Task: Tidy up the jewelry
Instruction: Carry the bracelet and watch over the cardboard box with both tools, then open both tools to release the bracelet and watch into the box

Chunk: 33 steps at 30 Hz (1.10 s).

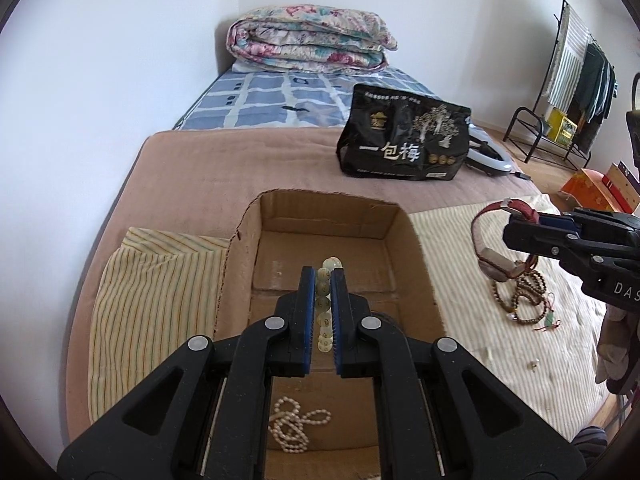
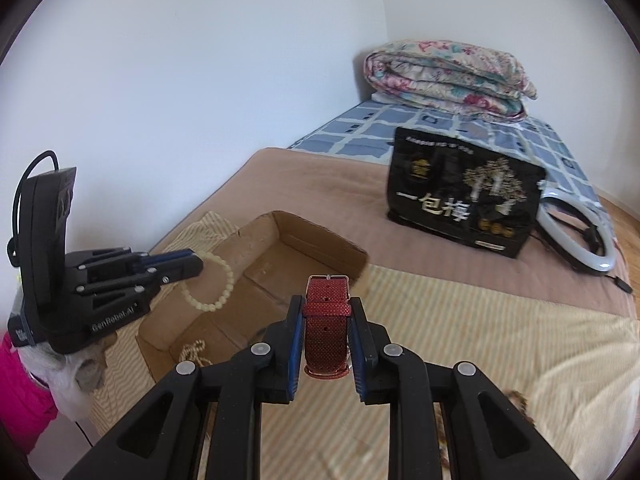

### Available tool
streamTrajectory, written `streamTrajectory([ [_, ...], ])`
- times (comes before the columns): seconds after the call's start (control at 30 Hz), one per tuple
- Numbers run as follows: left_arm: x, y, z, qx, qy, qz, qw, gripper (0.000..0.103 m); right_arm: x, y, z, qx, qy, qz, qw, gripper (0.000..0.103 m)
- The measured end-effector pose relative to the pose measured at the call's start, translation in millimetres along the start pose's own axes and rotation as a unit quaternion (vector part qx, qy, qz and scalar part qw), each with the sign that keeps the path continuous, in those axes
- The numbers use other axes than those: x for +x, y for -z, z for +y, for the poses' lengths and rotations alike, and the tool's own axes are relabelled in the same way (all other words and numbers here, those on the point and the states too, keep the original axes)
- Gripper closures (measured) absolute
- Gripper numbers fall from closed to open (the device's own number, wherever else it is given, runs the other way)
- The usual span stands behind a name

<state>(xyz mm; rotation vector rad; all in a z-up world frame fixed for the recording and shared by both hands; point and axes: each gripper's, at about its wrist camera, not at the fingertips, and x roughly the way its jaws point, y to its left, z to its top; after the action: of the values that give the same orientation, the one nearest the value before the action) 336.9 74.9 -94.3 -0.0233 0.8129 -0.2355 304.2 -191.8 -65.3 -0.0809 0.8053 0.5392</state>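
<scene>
My left gripper [image 1: 323, 276] is shut on a pale bead bracelet [image 1: 325, 312] and holds it above the open cardboard box [image 1: 240, 264]. The same bracelet [image 2: 218, 282] hangs from that gripper [image 2: 198, 266] in the right wrist view. A white pearl necklace [image 1: 296, 428] lies in the box's near end. My right gripper [image 2: 325, 304] is shut on a red watch strap [image 2: 326, 330], held above the striped cloth. From the left wrist view the watch [image 1: 496, 240] hangs from the right gripper [image 1: 510, 226]. A brown bead necklace [image 1: 520, 296] lies on the cloth under it.
A black snack bag [image 1: 404, 136] stands on the bed behind the box, with a ring light [image 2: 580, 236] beside it. A folded floral quilt [image 1: 308, 38] lies at the far end by the wall. A clothes rack [image 1: 576, 80] stands at the right.
</scene>
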Motion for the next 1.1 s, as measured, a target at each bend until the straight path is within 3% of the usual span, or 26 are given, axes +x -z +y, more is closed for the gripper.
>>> streamTrajectory([
  [0.47,30.1,5.7,19.4,-0.019,-0.001,0.021,0.9996,0.098,64.5,-12.1,19.3,0.000,-0.014,0.031,0.999,0.083],
  [0.7,34.3,5.7,22.7,-0.029,0.010,0.028,0.9991,0.098,76.5,-12.5,23.5,-0.002,-0.019,0.040,0.999,0.081],
  [0.83,33.5,5.4,24.0,-0.035,0.003,0.030,0.9989,0.097,70.8,-13.7,23.5,-0.002,-0.014,0.029,0.999,0.066],
  [1.1,29.8,5.6,23.3,-0.034,0.001,0.030,0.9990,0.097,56.3,-11.6,20.0,0.002,-0.013,0.022,1.000,0.063],
])
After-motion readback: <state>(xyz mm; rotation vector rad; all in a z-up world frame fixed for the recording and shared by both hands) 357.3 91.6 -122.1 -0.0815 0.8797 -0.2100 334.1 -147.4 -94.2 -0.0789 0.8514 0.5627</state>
